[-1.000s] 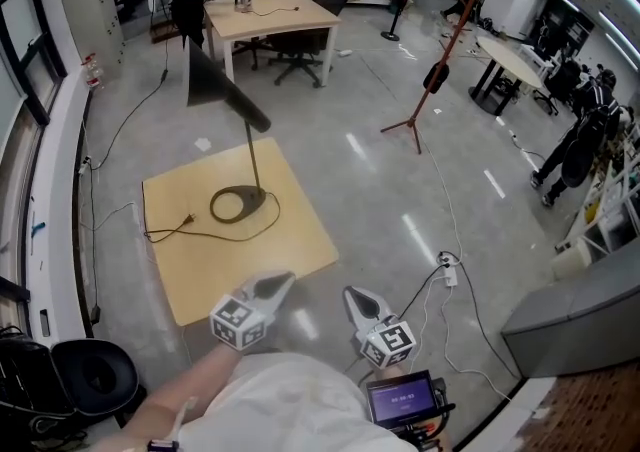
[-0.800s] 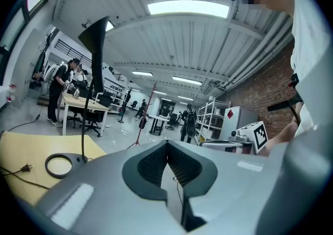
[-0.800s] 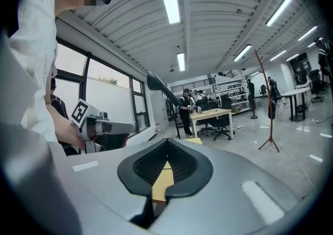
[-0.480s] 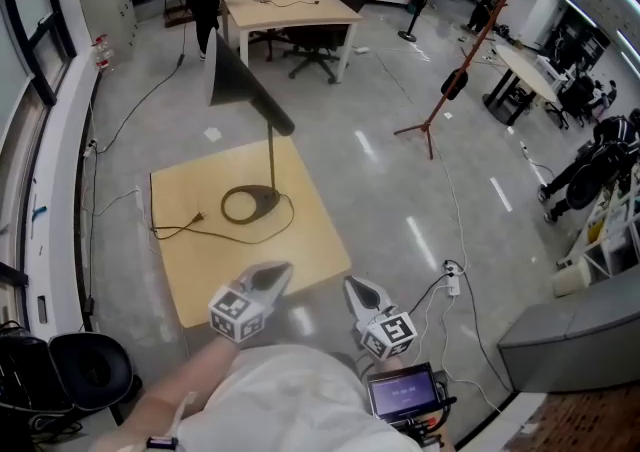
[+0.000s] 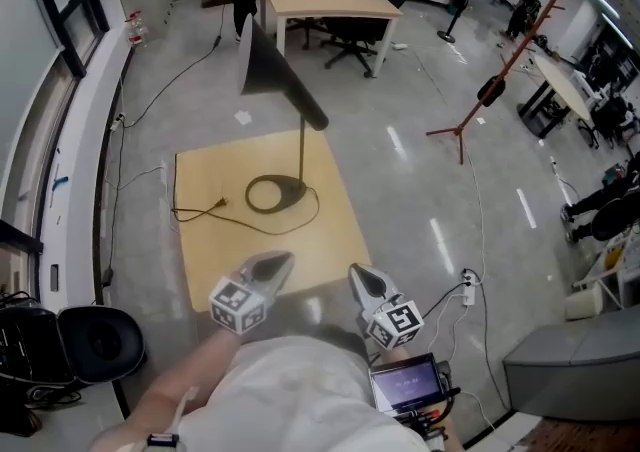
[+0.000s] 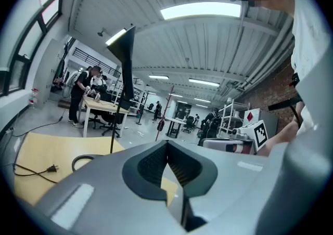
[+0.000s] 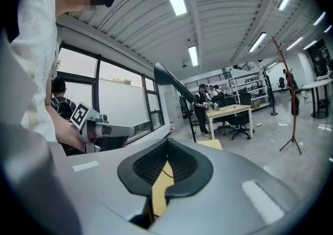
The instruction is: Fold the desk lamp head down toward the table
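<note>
There is one black lamp (image 5: 272, 75) on one yellow table (image 5: 215, 255). There are two grippers, the left gripper (image 5: 272, 264) and the right gripper (image 5: 358, 276). One round black seat (image 5: 100, 343) is at the lower left. One red coat stand (image 5: 505, 60) is at the upper right.

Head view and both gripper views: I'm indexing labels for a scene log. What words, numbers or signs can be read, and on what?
No word or number can be read in any view.
Small screen at the person's waist: light characters, too small to read.
Left gripper and right gripper: black-and-white square markers on their cubes, no letters.
White panel by the shelving: a red diamond sign, no text legible.
</note>
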